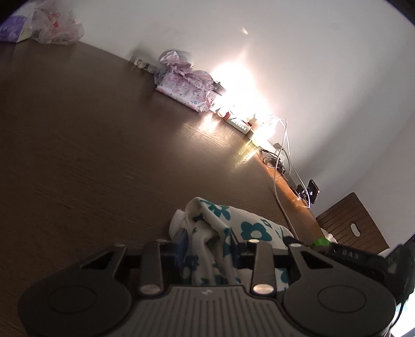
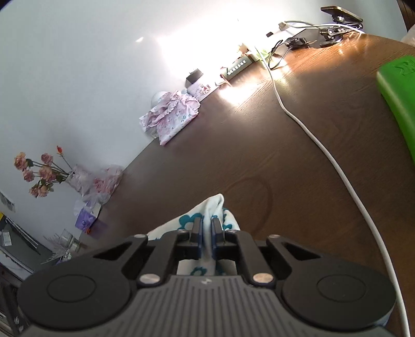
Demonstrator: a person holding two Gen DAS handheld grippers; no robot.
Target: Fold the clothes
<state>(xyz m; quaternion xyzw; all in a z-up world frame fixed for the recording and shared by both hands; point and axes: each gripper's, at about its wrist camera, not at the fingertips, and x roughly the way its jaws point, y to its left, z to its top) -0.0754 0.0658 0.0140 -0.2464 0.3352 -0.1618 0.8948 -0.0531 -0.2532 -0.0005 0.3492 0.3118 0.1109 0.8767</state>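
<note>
A white garment with teal flowers (image 1: 249,228) lies bunched on the dark wooden table (image 1: 90,155). My left gripper (image 1: 208,238) has a thick fold of it filling the gap between its fingers, and both pads press on the cloth. In the right wrist view the same garment (image 2: 215,202) rises in a narrow ridge. My right gripper (image 2: 206,225) is shut on that ridge, its blue pads nearly together. Most of the garment is hidden under the gripper bodies.
A folded pink floral pile (image 1: 181,85) (image 2: 171,116) sits at the wall. A white cable (image 2: 324,150) crosses the table, and a green object (image 2: 399,98) lies at the right. A phone on a stand (image 2: 337,15), small clutter, a plastic bag (image 1: 54,23) and flowers (image 2: 39,171) line the far edge.
</note>
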